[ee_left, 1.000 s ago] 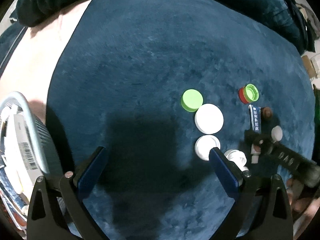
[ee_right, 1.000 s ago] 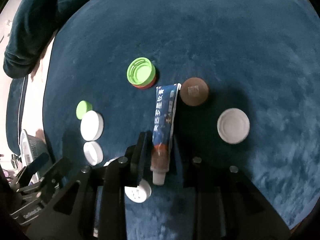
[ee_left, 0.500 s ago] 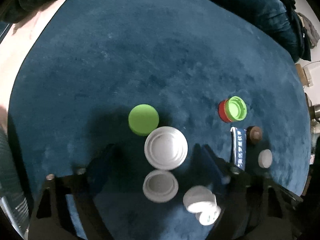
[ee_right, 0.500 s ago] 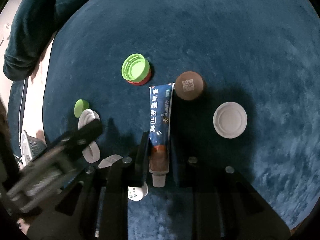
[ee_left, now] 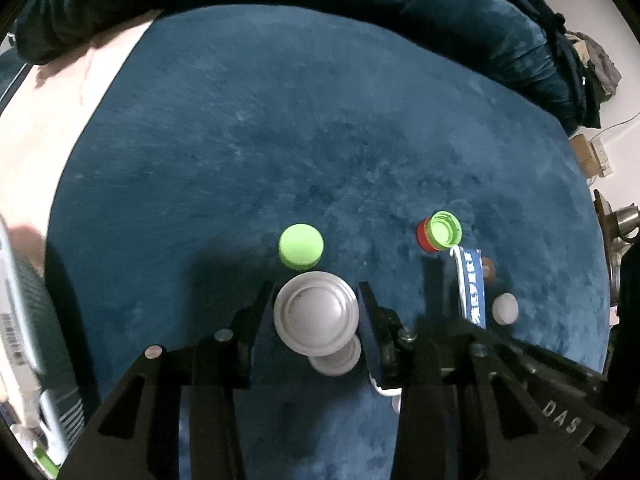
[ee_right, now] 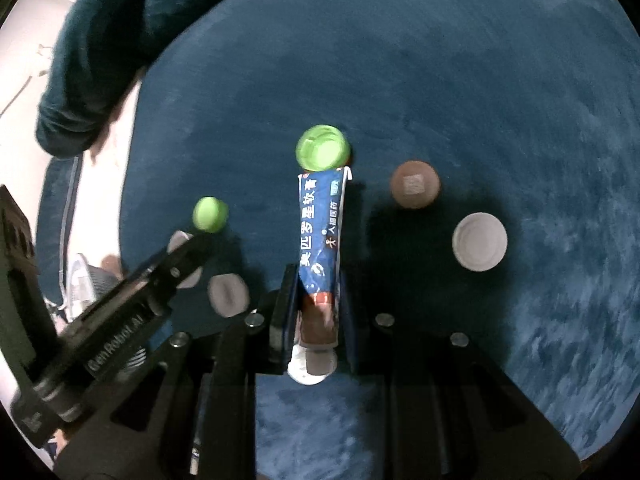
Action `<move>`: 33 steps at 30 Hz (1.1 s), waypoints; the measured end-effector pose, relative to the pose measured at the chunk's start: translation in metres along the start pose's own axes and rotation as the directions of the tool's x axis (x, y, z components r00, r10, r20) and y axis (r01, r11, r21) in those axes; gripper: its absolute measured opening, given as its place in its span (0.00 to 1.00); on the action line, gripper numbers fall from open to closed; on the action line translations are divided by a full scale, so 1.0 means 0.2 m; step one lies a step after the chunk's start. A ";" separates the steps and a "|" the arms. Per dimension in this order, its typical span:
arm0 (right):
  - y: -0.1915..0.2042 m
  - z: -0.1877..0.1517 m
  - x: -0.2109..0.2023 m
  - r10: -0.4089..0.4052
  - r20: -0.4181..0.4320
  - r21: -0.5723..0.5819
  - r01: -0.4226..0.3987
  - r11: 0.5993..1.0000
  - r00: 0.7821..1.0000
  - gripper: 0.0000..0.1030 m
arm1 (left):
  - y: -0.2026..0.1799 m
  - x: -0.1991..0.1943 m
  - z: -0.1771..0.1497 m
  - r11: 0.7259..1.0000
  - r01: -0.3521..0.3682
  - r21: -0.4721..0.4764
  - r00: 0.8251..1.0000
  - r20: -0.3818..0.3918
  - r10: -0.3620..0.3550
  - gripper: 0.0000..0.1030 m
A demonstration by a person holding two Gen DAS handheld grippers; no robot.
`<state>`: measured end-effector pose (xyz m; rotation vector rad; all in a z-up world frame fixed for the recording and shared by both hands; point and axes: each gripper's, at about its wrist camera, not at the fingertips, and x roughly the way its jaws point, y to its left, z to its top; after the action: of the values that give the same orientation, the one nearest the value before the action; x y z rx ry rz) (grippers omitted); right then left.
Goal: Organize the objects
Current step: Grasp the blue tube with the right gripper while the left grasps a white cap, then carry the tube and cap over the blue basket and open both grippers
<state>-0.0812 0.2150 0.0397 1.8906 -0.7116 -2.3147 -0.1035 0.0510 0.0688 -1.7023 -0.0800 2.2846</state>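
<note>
Lids and a tube lie scattered on a blue plush mat [ee_left: 320, 140]. The left gripper [ee_left: 318, 314] has jaws closing around a large white lid [ee_left: 316, 312], seemingly just touching it. The right gripper [ee_right: 318, 304] pinches a blue ointment tube [ee_right: 322, 224] near its cap. Beyond sit a green cap [ee_left: 301, 246] and a brown lid [ee_right: 415, 185]. The shallow lid could slip from a rim-only grip.

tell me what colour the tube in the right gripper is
Blue with white lettering and a brown band near its neck; the tube shows best in the right wrist view.
</note>
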 end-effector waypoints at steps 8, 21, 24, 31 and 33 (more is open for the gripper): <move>0.15 -0.02 -0.09 0.056 0.021 -0.039 -0.056 0.998 0.998 0.20 | 0.07 -0.28 -0.03 0.999 -0.029 -0.038 0.995 0.091 0.033 0.39; 0.55 -0.14 -0.11 0.134 -0.008 -0.179 -0.134 0.975 0.991 0.20 | 0.64 -0.77 -0.28 0.955 -0.070 -0.290 0.968 0.210 0.135 0.40; 0.65 -0.17 -0.10 0.152 -0.019 -0.210 -0.153 0.966 0.988 0.20 | 0.79 -0.84 -0.34 0.931 -0.074 -0.357 0.964 0.215 0.159 0.40; 0.92 -0.28 -0.09 0.204 -0.040 -0.295 -0.207 0.933 0.978 0.20 | 1.02 -0.90 -0.46 0.890 -0.089 -0.447 0.959 0.204 0.198 0.40; 1.01 -0.32 -0.07 0.213 -0.059 -0.323 -0.221 0.920 0.975 0.20 | 1.06 -0.90 -0.48 0.882 -0.095 -0.461 0.958 0.198 0.207 0.40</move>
<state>-0.0645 0.0204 0.1231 1.6017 -0.4677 -2.1143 -0.0079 -0.2120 0.1621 -1.6604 -0.5888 2.7484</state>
